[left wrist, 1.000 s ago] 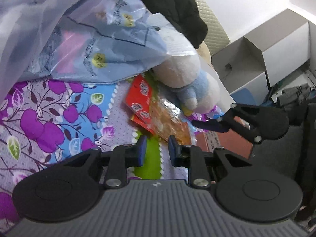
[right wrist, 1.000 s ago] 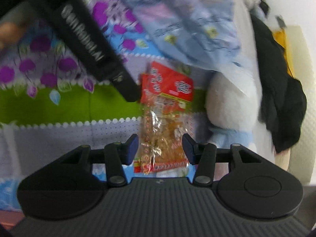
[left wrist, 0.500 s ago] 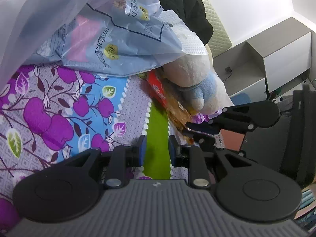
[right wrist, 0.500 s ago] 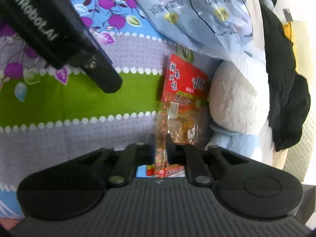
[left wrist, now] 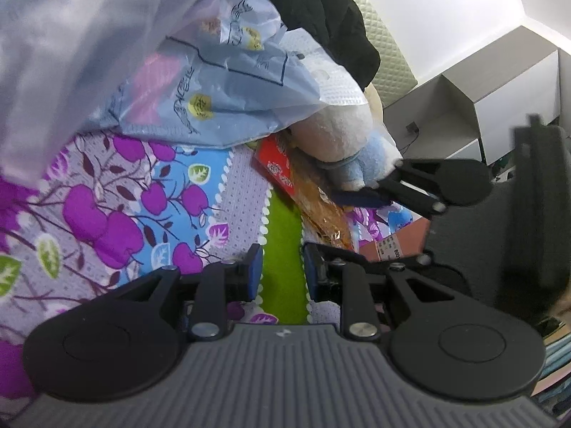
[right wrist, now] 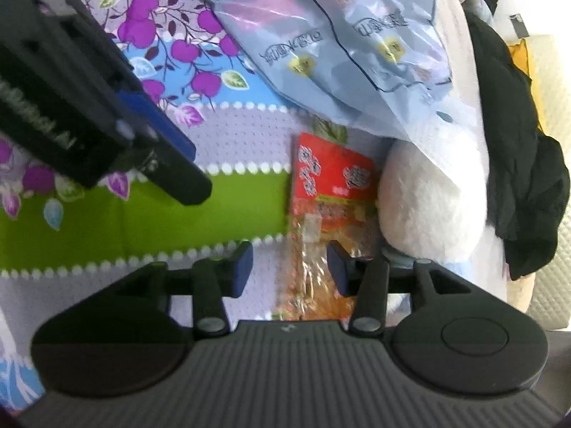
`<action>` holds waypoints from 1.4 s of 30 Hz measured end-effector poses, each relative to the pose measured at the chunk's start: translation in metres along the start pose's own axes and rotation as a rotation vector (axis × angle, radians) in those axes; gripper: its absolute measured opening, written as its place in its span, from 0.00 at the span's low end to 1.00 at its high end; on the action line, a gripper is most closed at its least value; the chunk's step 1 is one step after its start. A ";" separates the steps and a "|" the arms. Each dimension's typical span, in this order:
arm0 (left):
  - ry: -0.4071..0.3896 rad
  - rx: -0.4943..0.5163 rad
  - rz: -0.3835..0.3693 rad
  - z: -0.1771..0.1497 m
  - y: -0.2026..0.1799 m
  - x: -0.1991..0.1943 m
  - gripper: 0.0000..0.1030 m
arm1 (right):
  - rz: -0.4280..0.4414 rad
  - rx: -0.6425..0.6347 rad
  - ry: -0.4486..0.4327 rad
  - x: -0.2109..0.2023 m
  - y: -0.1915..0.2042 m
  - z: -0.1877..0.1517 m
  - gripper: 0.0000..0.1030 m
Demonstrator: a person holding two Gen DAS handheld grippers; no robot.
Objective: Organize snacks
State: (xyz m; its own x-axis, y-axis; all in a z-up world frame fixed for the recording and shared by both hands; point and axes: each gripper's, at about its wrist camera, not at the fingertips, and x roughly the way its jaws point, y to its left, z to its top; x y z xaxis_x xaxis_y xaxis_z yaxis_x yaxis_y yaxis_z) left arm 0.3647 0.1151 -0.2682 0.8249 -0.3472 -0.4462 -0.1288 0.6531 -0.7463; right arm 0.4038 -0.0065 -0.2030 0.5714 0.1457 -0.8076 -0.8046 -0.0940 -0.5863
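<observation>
On the flowered bedspread (right wrist: 249, 125), a red snack packet (right wrist: 332, 192) is seen lying tight against a white plush toy (right wrist: 428, 207). Right gripper (right wrist: 291, 269) jaws have just been opened, packet between them ungripped. Left gripper (left wrist: 282, 273) is kept slightly apart, empty.

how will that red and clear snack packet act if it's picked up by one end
The snack packet is thin crinkly film, so it will probably flop and hang. It looks light for its size. The glossy plastic may slip between the pads, and the pieces inside look brittle, so a hard squeeze might crush them.
</observation>
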 end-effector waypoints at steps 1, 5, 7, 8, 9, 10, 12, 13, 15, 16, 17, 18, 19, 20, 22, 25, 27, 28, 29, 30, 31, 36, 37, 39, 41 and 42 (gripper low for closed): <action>-0.003 0.006 0.005 0.000 0.000 -0.003 0.27 | -0.018 -0.004 -0.002 0.003 0.002 0.002 0.45; -0.013 0.020 0.016 0.000 0.001 -0.011 0.27 | -0.078 -0.014 0.008 0.016 0.006 0.010 0.44; -0.017 0.018 0.018 0.000 0.003 -0.015 0.27 | -0.130 -0.023 0.015 0.025 0.007 0.013 0.44; -0.016 0.013 0.021 -0.001 0.004 -0.016 0.27 | -0.137 -0.007 0.024 0.029 0.007 0.014 0.43; -0.015 0.012 0.027 -0.001 0.004 -0.017 0.27 | -0.143 -0.007 0.036 0.032 0.007 0.015 0.38; -0.016 0.011 0.023 -0.002 0.006 -0.018 0.27 | -0.155 -0.009 0.042 0.034 0.007 0.016 0.31; -0.021 0.002 0.030 -0.003 0.007 -0.021 0.27 | -0.151 0.023 0.045 0.039 0.008 0.017 0.22; -0.020 0.006 0.032 -0.002 0.008 -0.023 0.27 | -0.138 0.035 0.058 0.045 0.009 0.019 0.13; -0.023 0.012 0.028 -0.002 0.008 -0.027 0.27 | -0.148 0.052 0.063 0.045 0.010 0.019 0.09; -0.025 0.013 0.029 -0.001 0.008 -0.029 0.27 | -0.155 0.064 0.057 0.042 0.010 0.019 0.05; -0.026 0.015 0.031 -0.001 0.008 -0.030 0.27 | -0.162 0.085 0.049 0.038 0.009 0.018 0.05; -0.027 0.016 0.033 0.000 0.007 -0.032 0.27 | -0.165 0.111 0.040 0.032 0.007 0.018 0.04; -0.029 0.017 0.033 0.000 0.006 -0.034 0.27 | -0.164 0.133 0.031 0.026 0.004 0.018 0.03; -0.031 0.019 0.031 0.000 0.004 -0.036 0.27 | -0.159 0.156 0.019 0.017 0.002 0.017 0.03; -0.036 0.028 0.029 -0.001 0.000 -0.042 0.27 | -0.140 0.211 -0.004 0.000 -0.003 0.015 0.03; -0.041 0.038 0.032 -0.004 -0.005 -0.052 0.27 | -0.099 0.306 -0.039 -0.026 -0.009 0.013 0.03; -0.045 0.042 0.034 -0.007 -0.008 -0.063 0.27 | -0.070 0.368 -0.063 -0.042 -0.008 0.010 0.03; -0.047 0.046 0.036 -0.009 -0.009 -0.067 0.27 | -0.052 0.397 -0.074 -0.052 -0.007 0.008 0.03; -0.050 0.051 0.037 -0.011 -0.010 -0.073 0.27 | -0.030 0.425 -0.086 -0.061 -0.005 0.007 0.03; -0.051 0.054 0.037 -0.013 -0.012 -0.079 0.27 | -0.014 0.447 -0.096 -0.070 -0.003 0.005 0.03; -0.050 0.054 0.036 -0.015 -0.013 -0.085 0.27 | 0.007 0.468 -0.107 -0.075 -0.004 0.006 0.03; -0.057 0.056 0.025 -0.022 -0.015 -0.120 0.27 | 0.119 0.607 -0.170 -0.117 0.007 0.004 0.03; -0.057 0.061 0.026 -0.024 -0.015 -0.128 0.27 | 0.144 0.635 -0.181 -0.124 0.009 0.004 0.03; -0.053 0.069 0.027 -0.027 -0.014 -0.144 0.27 | 0.193 0.705 -0.204 -0.138 0.014 -0.001 0.03; -0.052 0.069 0.015 -0.034 -0.012 -0.161 0.27 | 0.269 0.794 -0.226 -0.151 0.017 -0.004 0.03; -0.047 0.065 0.004 -0.037 -0.011 -0.168 0.28 | 0.295 0.827 -0.234 -0.157 0.020 -0.006 0.03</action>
State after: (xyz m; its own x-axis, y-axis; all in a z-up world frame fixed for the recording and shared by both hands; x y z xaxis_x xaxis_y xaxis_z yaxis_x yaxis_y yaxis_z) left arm 0.2076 0.1415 -0.2033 0.8497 -0.3129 -0.4243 -0.0979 0.6971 -0.7103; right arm 0.2988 -0.0370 -0.0878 0.3494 0.4329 -0.8310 -0.8236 0.5647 -0.0522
